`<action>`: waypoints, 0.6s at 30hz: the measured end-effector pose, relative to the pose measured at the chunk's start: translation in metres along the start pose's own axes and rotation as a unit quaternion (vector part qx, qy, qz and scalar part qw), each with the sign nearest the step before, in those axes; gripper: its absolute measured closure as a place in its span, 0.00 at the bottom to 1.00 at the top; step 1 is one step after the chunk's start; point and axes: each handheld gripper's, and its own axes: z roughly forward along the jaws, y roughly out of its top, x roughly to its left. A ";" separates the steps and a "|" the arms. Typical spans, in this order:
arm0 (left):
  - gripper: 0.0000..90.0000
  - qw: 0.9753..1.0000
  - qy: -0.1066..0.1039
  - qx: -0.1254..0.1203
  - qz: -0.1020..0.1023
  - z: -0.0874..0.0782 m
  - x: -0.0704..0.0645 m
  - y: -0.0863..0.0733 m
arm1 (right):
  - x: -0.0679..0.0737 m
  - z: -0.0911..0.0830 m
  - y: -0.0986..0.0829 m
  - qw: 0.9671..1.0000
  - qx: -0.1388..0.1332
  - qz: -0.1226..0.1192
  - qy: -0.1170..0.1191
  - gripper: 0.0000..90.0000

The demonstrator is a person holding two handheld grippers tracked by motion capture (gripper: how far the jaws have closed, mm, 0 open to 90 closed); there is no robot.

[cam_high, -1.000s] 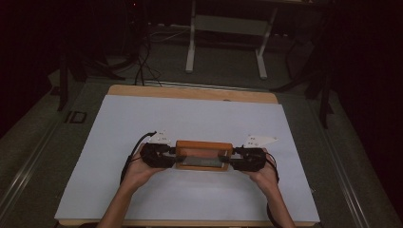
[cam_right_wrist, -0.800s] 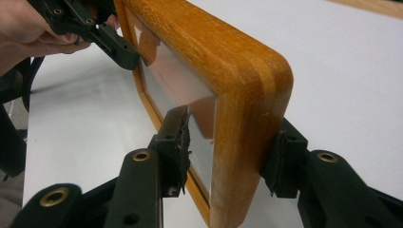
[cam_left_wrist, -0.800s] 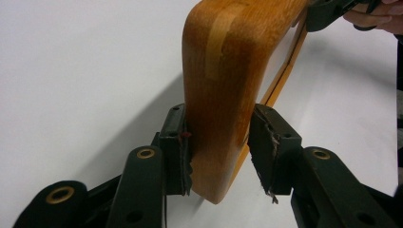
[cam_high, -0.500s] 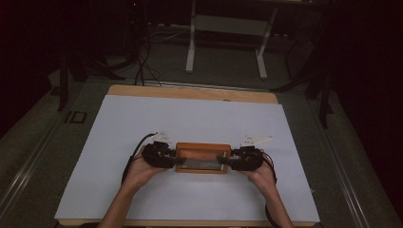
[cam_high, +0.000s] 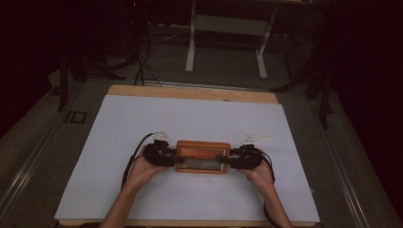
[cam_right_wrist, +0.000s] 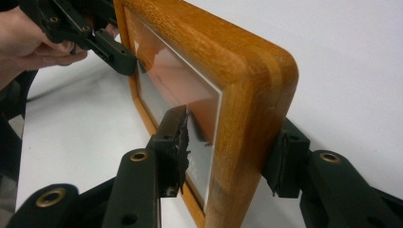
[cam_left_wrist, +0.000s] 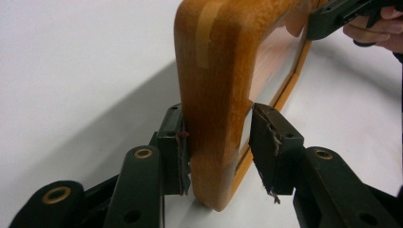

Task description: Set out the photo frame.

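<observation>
Wooden picture frame point(cam_high: 203, 156) is stood on its long edge on the white table cover point(cam_high: 190, 118), long axis spanning both grippers. Left gripper point(cam_left_wrist: 216, 142) straddles one short end, one pad touching, the other just clear; right gripper point(cam_right_wrist: 228, 142) likewise brackets the opposite end, not clamped.

From my station the high view is dim: only the white table cover point(cam_high: 199, 123) catches light, evenly and without glare, while the floor and room behind fall into near black with a grainy, soft look. Both gripper views are far brighter. In the left gripper view the wooden frame point(cam_left_wrist: 214, 95) casts a soft grey shadow across the cover to its left, and the near jaws are slightly blurred. In the right gripper view the frame's glass carries an orange reflection, and the far hand point(cam_right_wrist: 28, 42) is out of focus.
</observation>
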 end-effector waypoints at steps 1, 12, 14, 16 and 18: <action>0.65 1.000 0.003 -0.003 -0.002 0.001 0.000 0.000 | 0.000 0.000 0.000 1.000 -0.002 0.001 -0.001 0.61; 0.59 1.000 0.017 -0.005 -0.006 0.000 -0.001 0.001 | 0.000 0.002 -0.001 1.000 0.001 -0.005 -0.015 0.55; 0.57 1.000 0.018 -0.009 -0.010 -0.002 0.001 0.000 | 0.000 0.002 -0.001 1.000 0.003 -0.007 -0.016 0.54; 0.56 1.000 0.017 -0.014 -0.014 -0.005 0.002 0.000 | 0.000 0.000 -0.001 1.000 0.003 -0.009 -0.020 0.54; 0.54 1.000 0.016 -0.018 -0.015 -0.008 0.003 0.000 | 0.000 -0.002 -0.001 1.000 0.000 -0.007 -0.022 0.52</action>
